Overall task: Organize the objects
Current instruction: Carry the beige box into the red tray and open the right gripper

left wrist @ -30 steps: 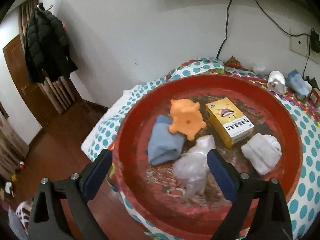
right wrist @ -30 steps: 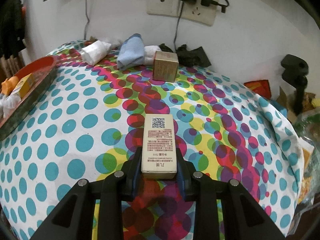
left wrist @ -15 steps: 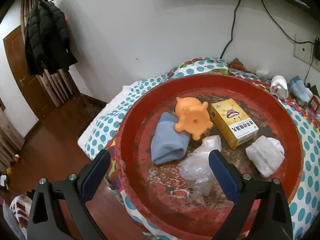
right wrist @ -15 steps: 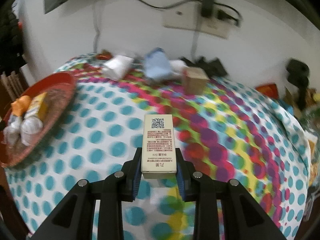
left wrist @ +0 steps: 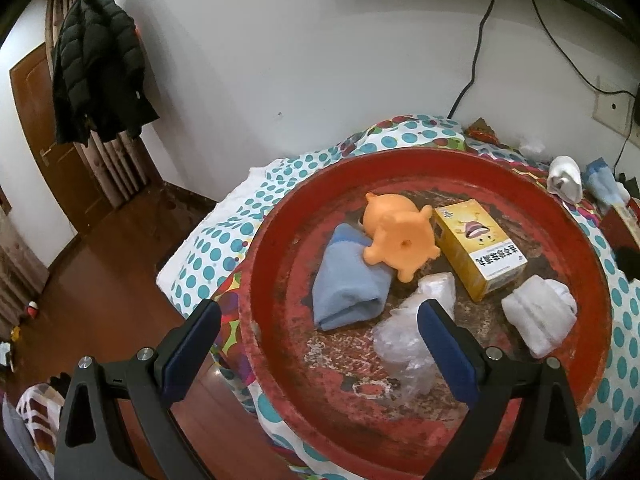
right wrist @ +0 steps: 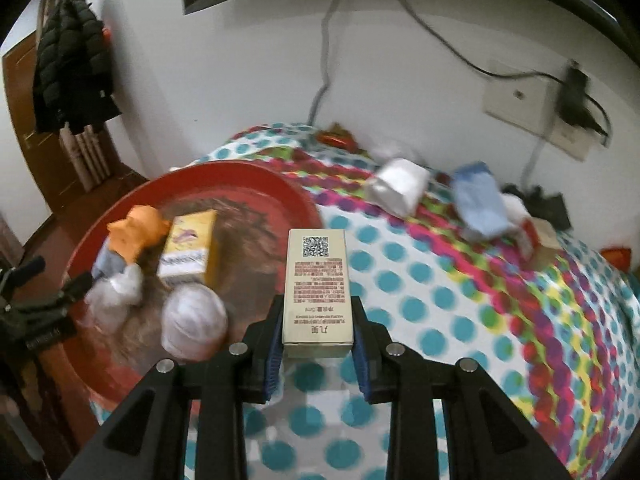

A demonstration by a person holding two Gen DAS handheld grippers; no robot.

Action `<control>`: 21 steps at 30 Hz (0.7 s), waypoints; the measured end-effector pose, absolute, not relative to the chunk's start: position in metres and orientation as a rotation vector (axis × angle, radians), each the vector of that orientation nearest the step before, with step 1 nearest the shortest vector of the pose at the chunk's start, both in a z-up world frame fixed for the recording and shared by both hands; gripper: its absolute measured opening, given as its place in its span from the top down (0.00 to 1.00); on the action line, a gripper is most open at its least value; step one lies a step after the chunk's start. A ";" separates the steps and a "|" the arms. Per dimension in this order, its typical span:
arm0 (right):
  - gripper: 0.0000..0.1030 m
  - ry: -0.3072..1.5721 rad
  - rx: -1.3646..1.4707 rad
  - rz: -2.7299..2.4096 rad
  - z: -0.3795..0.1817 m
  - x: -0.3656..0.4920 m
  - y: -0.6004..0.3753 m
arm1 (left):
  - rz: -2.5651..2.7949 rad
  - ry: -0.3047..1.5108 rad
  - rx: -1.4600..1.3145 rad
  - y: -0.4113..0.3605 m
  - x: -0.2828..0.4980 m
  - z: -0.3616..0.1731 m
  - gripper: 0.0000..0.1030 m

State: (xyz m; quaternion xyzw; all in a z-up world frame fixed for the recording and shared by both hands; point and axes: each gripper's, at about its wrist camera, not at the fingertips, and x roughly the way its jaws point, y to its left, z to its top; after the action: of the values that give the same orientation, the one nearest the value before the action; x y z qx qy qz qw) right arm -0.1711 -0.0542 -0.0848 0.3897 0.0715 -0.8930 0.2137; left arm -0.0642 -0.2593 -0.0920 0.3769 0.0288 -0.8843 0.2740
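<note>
A round red tray [left wrist: 460, 162] sits on the dotted tablecloth. In it lie a blue folded cloth [left wrist: 346, 284], an orange toy [left wrist: 396, 236], a yellow box [left wrist: 478, 248], a clear plastic bag [left wrist: 416, 332] and a white cloth roll [left wrist: 538, 314]. My left gripper [left wrist: 320, 354] is open and empty above the tray's near rim. My right gripper [right wrist: 316, 354] is shut on a cream box with a QR code [right wrist: 318, 292] and holds it in the air beside the tray's [right wrist: 256, 172] right edge.
On the tablecloth [right wrist: 460, 300] near the wall lie a white packet [right wrist: 398, 186], a blue cloth [right wrist: 480, 200], a small box [right wrist: 538, 238] and dark items. A cable and socket plate [right wrist: 516, 98] are on the wall. A black jacket [left wrist: 96, 68] hangs left, above wooden floor.
My right gripper has swung left with the cream box, from over the middle of the table to the tray's edge. My left gripper has drifted slightly back and stayed open.
</note>
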 end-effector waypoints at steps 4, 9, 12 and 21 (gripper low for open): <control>0.71 0.241 1.093 -2.448 -0.092 -0.182 -0.091 | -2.373 0.086 1.010 -0.264 -0.063 -0.093 0.04; 0.71 0.301 1.140 -2.418 -0.103 -0.199 -0.116 | -2.376 0.126 0.991 -0.271 -0.060 -0.091 0.04; 0.71 0.316 1.175 -2.400 -0.108 -0.209 -0.125 | -2.368 0.153 0.990 -0.276 -0.059 -0.092 0.04; 0.71 0.351 1.225 -2.379 -0.121 -0.219 -0.141 | -2.378 0.167 0.983 -0.275 -0.059 -0.093 0.04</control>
State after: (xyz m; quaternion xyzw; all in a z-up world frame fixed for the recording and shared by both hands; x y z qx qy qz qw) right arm -0.2190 -0.1408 -0.1211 0.4430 0.1269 -0.8599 0.2195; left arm -0.0589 -0.2749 -0.0927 0.3663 0.0621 -0.8858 0.2779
